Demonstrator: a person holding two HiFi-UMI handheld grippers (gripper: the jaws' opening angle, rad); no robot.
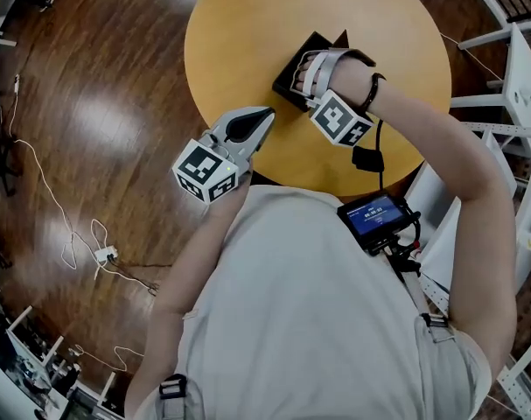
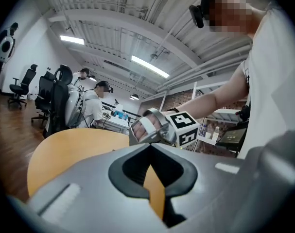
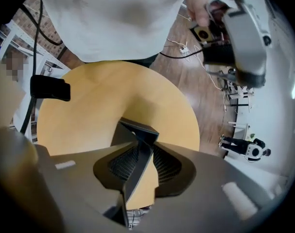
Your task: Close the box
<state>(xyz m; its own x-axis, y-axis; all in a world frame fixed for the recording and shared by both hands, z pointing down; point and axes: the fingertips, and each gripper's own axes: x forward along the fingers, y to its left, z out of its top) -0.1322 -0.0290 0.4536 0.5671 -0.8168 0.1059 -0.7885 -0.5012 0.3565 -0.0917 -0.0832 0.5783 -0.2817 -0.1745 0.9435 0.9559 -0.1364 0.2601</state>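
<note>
A small black box (image 1: 316,42) lies on the round yellow table (image 1: 248,24), near its middle. My right gripper (image 1: 300,77) reaches over the box from the right. In the right gripper view a thin black flap (image 3: 136,171) of the box (image 3: 133,128) stands on edge between the jaws, and my right gripper (image 3: 143,142) is shut on it. My left gripper (image 1: 267,116) hovers over the table's near edge, left of the box and apart from it, shut and empty. In the left gripper view my left gripper (image 2: 148,147) points at my right gripper (image 2: 152,127).
White metal racks (image 1: 519,103) stand close to the table on the right. A white cable (image 1: 73,243) snakes over the wooden floor at the left. A small screen (image 1: 377,217) hangs on the person's chest. Office chairs (image 2: 55,101) and seated people (image 2: 96,106) are far off.
</note>
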